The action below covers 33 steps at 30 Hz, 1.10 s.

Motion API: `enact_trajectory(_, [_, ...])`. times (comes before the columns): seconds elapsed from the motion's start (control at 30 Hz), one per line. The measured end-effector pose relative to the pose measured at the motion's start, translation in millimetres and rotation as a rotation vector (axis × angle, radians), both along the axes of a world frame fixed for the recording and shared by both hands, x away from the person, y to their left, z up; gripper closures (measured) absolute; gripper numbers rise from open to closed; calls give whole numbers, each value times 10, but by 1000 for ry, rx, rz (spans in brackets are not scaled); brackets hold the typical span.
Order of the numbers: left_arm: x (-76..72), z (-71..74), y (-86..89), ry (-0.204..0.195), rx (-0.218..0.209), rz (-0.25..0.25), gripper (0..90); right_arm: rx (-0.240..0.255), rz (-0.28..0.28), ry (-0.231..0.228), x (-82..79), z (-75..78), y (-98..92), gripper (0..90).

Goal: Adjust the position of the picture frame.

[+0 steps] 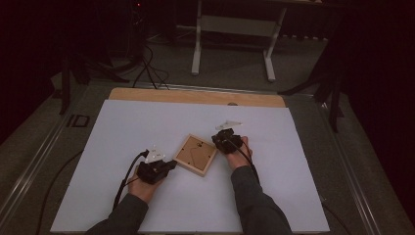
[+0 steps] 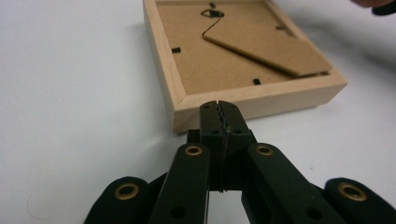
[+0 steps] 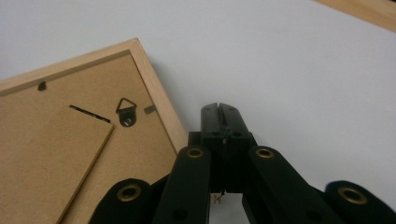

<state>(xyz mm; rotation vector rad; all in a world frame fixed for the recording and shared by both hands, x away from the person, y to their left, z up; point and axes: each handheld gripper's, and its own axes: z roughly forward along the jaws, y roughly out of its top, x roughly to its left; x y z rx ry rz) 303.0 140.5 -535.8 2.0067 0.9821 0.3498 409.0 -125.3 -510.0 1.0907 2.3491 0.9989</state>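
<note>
Both the left gripper (image 2: 219, 106) and right gripper (image 3: 219, 108) are clenched empty beside the wooden frame (image 1: 196, 154)

- Dark grey long sleeves cover both forearms down to the wrists.
- Each black two-jaw gripper, left (image 1: 171, 165) and right (image 1: 216, 139), carries a pale three-cornered plate on top.
- Black cables trail from both.
- Brass-ringed screw holes dot the black linkages.

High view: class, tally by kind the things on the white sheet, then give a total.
Wooden picture frame, back side up: 1
Left gripper, fingers shut: 1
Right gripper, fingers shut: 1
Total: 3
</note>
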Motion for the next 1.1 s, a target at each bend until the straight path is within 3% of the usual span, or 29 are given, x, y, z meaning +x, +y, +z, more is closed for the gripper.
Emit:
enact_trajectory(0.17, [53,-24,38,17,-1,21,897,-41,3,7,1,-49,26,896])
enact_trajectory(0.33, [87,-12,37,16,12,41,897,-40,1,24,-11,-50,-5,897])
enact_trajectory(0.63, [150,-1,73,51,-16,69,897,-66,44,33,-133,-47,-39,897])
enact_trajectory(0.73, [150,-2,61,64,-16,64,897,-69,59,48,-206,-78,-48,897])
enact_trajectory(0.97, [104,-14,-18,74,39,28,897,-42,83,56,-356,-90,-107,897])
enact_trajectory(1.1, [59,4,-24,93,34,6,896,-27,94,62,-443,-96,-135,897])
